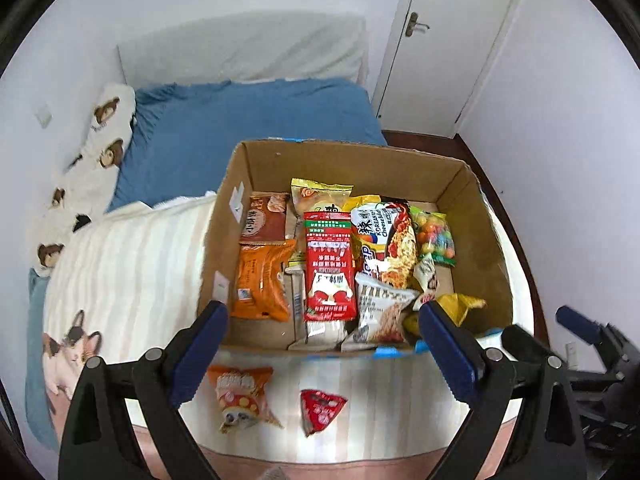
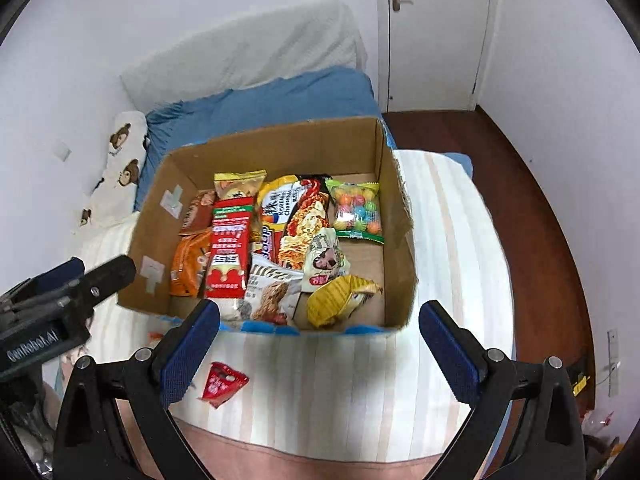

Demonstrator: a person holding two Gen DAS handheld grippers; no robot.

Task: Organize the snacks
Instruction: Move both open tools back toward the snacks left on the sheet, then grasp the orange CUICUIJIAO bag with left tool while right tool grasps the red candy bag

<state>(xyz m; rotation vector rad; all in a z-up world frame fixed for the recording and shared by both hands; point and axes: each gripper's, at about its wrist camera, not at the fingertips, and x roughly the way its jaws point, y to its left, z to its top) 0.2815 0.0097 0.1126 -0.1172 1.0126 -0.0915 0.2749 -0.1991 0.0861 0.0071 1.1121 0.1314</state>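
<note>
An open cardboard box [image 1: 340,160] [image 2: 272,148] rests on the striped blanket and holds several snack packs, among them a tall red pack [image 1: 329,264] [image 2: 229,252], an orange pack [image 1: 262,280], a noodle pack [image 1: 394,244] and a bag of coloured candy balls [image 1: 434,238] [image 2: 358,210]. Two snacks lie on the blanket in front of the box: an orange bag [image 1: 240,398] and a small red triangular pack [image 1: 320,410] [image 2: 222,386]. My left gripper [image 1: 322,350] hovers open above them, empty. My right gripper [image 2: 320,344] is open too, over the blanket near the box's front wall.
The box sits on a bed with a striped blanket [image 2: 440,280], blue sheet [image 1: 248,120] and bear-print pillow [image 1: 104,132]. A white door [image 1: 448,40] and dark wooden floor [image 2: 520,184] lie to the right. The other gripper shows at each view's edge.
</note>
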